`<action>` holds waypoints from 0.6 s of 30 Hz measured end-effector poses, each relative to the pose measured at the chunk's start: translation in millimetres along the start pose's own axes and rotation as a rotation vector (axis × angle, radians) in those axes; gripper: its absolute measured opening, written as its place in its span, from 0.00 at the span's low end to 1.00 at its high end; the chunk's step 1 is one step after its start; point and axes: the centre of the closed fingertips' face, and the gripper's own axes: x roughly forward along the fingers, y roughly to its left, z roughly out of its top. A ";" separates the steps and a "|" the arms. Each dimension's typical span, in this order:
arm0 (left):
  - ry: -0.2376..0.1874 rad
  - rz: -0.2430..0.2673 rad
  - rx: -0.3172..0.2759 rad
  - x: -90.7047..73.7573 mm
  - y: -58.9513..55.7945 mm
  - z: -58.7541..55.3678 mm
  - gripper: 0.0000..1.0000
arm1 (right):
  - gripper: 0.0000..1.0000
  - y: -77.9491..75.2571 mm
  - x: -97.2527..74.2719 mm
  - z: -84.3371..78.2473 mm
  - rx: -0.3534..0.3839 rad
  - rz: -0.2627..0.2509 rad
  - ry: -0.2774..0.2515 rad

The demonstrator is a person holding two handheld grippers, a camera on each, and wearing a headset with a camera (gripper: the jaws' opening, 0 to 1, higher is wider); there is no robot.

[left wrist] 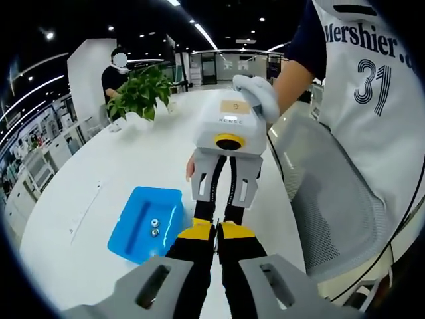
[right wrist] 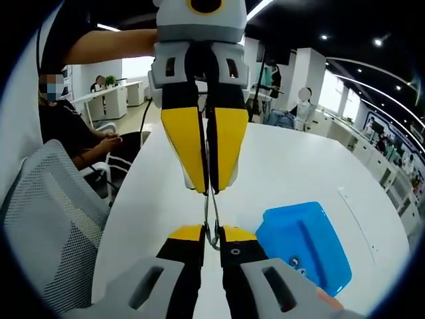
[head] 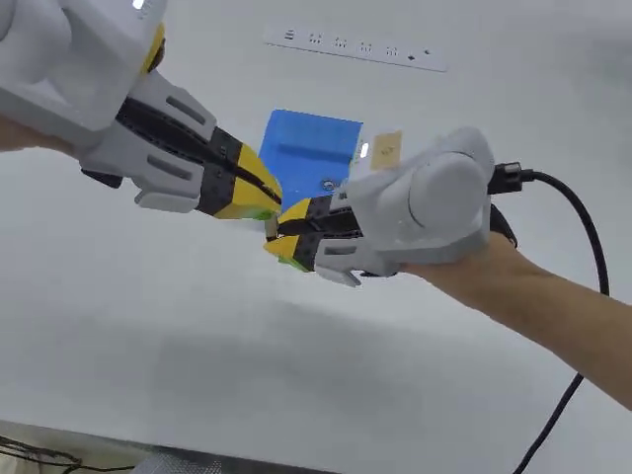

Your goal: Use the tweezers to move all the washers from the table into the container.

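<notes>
The left gripper (right wrist: 208,189) reaches in from the far left with its yellow-tipped jaws drawn almost together, pinching one end of the thin metal tweezers (right wrist: 211,214). The right gripper (right wrist: 212,238) comes in from the right to meet it tip to tip. Its jaws are equally narrow and close on the other end of the tweezers, so the tool spans the small gap between the two sets of tips. Both grippers hang above the white table (head: 197,346), and a bare hand (head: 472,265) wraps the right one, with a black cable trailing from its back. Just beyond the meeting point, on the far side, lies the blue container (right wrist: 312,229), flat on the table. Two small washers (left wrist: 154,227) lie in it side by side, near the edge closest to the grippers. I cannot tell whether any washers lie on the table itself. A small yellowish tag (head: 387,148) lies just right of the container, and a white power strip (head: 355,47) lies farther off along the table. A grey mesh chair (right wrist: 46,219) stands at the table's near edge, and a leafy green plant (left wrist: 143,90) sits at its far end.
</notes>
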 end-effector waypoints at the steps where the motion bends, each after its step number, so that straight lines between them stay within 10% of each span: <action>1: -0.006 0.006 0.009 -0.9 3.1 5.5 0.06 | 0.10 -2.9 -2.9 2.0 -0.003 -0.007 -0.002; 18: -0.044 0.045 0.123 -0.5 57.6 51.1 0.06 | 0.10 -71.6 -36.4 19.6 -0.071 -0.118 -0.015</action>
